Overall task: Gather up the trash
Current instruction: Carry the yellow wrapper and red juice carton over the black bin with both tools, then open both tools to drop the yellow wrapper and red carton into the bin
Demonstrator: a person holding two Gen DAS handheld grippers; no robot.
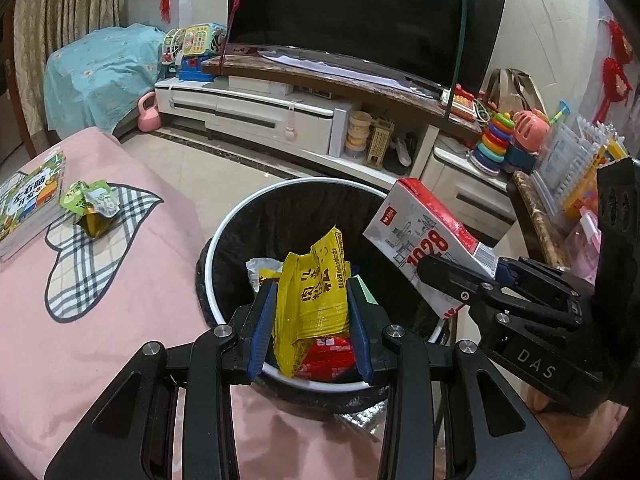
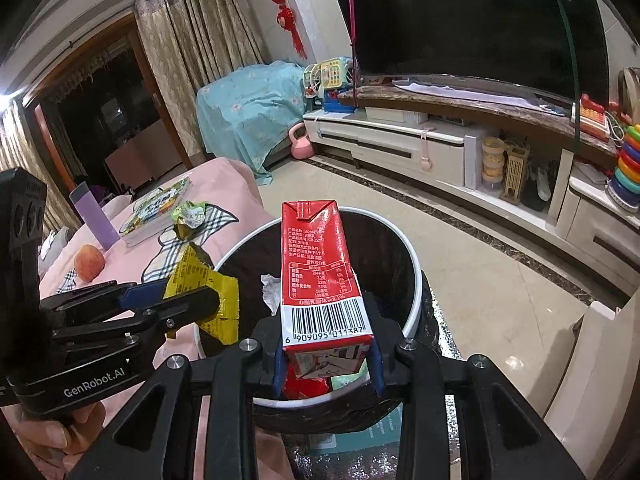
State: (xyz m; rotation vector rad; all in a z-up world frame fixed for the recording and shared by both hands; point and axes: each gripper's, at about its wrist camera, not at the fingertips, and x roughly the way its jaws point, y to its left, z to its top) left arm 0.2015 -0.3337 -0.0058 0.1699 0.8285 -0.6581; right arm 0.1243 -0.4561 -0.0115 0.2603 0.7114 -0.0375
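Your left claw (image 1: 312, 312) grips a yellow snack wrapper (image 1: 310, 288) over the bin (image 1: 240, 216), which already holds red packaging (image 1: 328, 360) and white paper. Your right claw (image 2: 326, 354) clamps a red milk carton (image 2: 318, 264) above the same bin; both point steeply down. Only the right view shows the apple (image 2: 89, 261) left of the claws; a green wrapper (image 1: 90, 204) lies on the pink counter (image 1: 60, 340).
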